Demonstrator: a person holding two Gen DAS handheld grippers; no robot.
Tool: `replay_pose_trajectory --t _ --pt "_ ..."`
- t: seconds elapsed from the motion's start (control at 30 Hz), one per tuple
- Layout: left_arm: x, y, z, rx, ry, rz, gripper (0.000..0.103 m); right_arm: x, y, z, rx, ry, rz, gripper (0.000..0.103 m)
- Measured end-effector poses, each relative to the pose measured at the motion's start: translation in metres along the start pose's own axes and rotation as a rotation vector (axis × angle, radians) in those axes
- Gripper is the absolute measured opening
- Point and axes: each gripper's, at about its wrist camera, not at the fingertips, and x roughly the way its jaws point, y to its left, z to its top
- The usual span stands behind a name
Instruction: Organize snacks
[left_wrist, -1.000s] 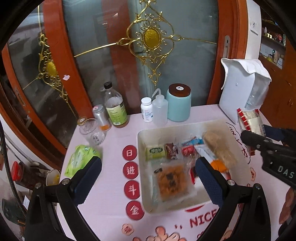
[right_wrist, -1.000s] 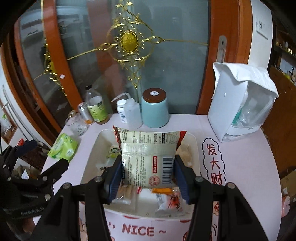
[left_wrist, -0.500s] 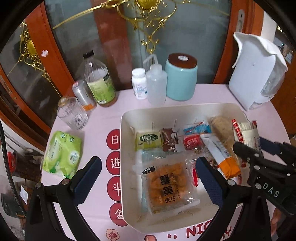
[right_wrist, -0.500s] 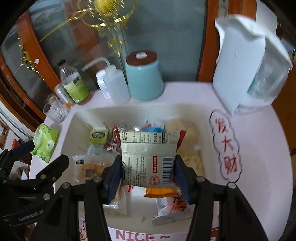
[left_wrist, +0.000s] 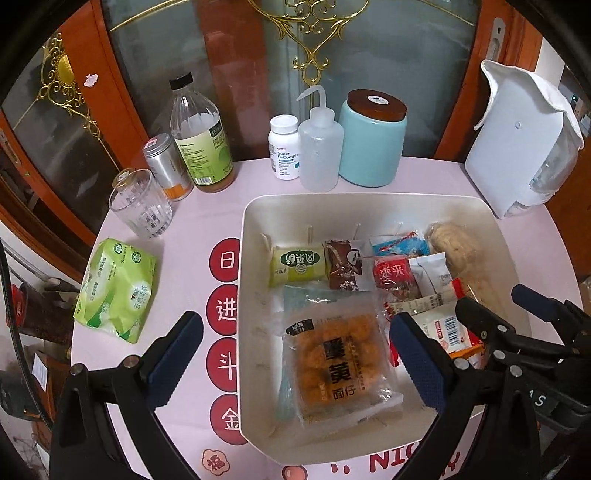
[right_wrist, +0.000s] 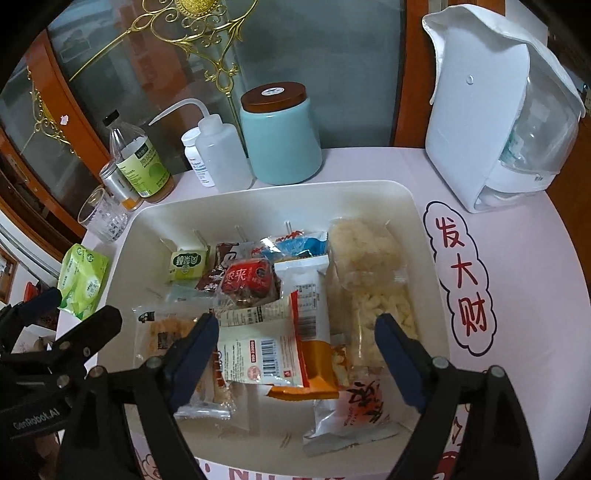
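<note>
A white tray (left_wrist: 369, 202) (right_wrist: 424, 236) holds several snack packets. A white barcode packet (right_wrist: 262, 347) (left_wrist: 441, 330) lies in the tray on an orange packet (right_wrist: 317, 369). My right gripper (right_wrist: 295, 354) is open just above it, jaws wide apart and empty; it also shows in the left wrist view (left_wrist: 495, 314). My left gripper (left_wrist: 295, 354) is open and empty over the tray's near left edge, above a clear packet of orange cakes (left_wrist: 338, 365). A green packet (left_wrist: 114, 288) (right_wrist: 83, 280) lies on the table left of the tray.
Behind the tray stand a glass (left_wrist: 140, 208), a metal tin (left_wrist: 166, 166), a bottle (left_wrist: 201, 136), a pill bottle (left_wrist: 284, 146), a squeeze bottle (left_wrist: 319, 147) and a teal jar (left_wrist: 371, 138). A white appliance (left_wrist: 521, 147) stands at the back right. Glass doors close the back.
My right gripper lowered into the tray and opened, letting go of the white barcode packet, which now lies in the tray. Both cameras moved closer over the tray.
</note>
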Motion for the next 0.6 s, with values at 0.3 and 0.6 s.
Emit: replay_pose_trajectory --t 0.3,0.6 --pt "-0.014 0.001 -0.006 -0.004 0.003 -0.012 0.101 -0.01 0.004 -0.004 -0.012 0.002 0.004 0.087" --pt "-0.034 0.003 -0.021 -0.001 0.006 0.001 0.101 -0.023 0.012 -0.017 -0.031 0.015 0.01 0.087"
